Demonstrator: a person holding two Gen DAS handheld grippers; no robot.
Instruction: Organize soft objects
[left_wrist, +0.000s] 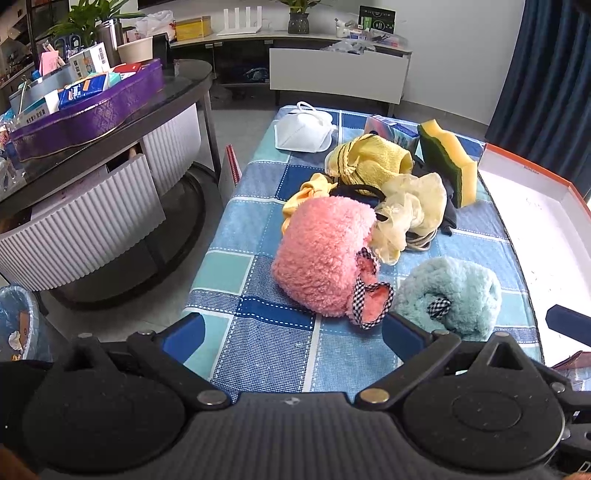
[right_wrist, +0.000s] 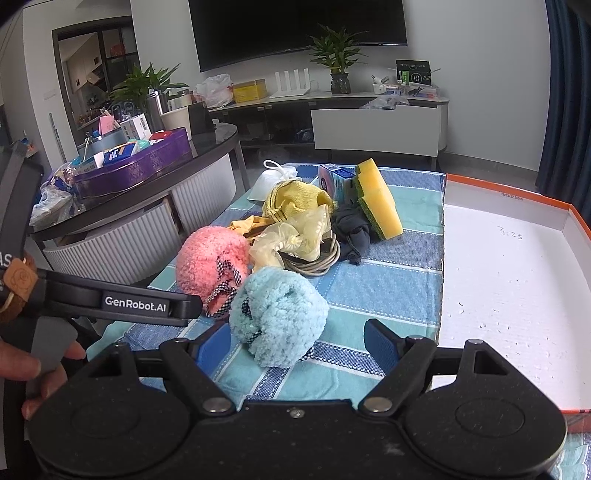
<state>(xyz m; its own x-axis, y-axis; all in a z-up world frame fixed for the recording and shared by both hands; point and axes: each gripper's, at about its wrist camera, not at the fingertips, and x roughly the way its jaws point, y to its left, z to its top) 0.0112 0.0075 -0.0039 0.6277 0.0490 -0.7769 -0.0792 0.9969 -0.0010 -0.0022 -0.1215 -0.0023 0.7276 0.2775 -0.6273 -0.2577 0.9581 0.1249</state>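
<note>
Checked cloth: both tongs, L & R, spread wide, nothing pinched.

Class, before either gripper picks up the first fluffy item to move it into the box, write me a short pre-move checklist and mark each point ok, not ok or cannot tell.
1. Right gripper open, nothing held: ok.
2. Left gripper open, nothing held: ok.
3. Blue fluffy slipper lies just ahead of the right gripper, apart from the pile: ok.
4. Pink fluffy slipper free to lift: not ok, it touches the cream scrunchie.
5. Orange-rimmed box open with bare white floor: ok.
6. Cable coil caught on the soft items: cannot tell, mostly covered.
</note>
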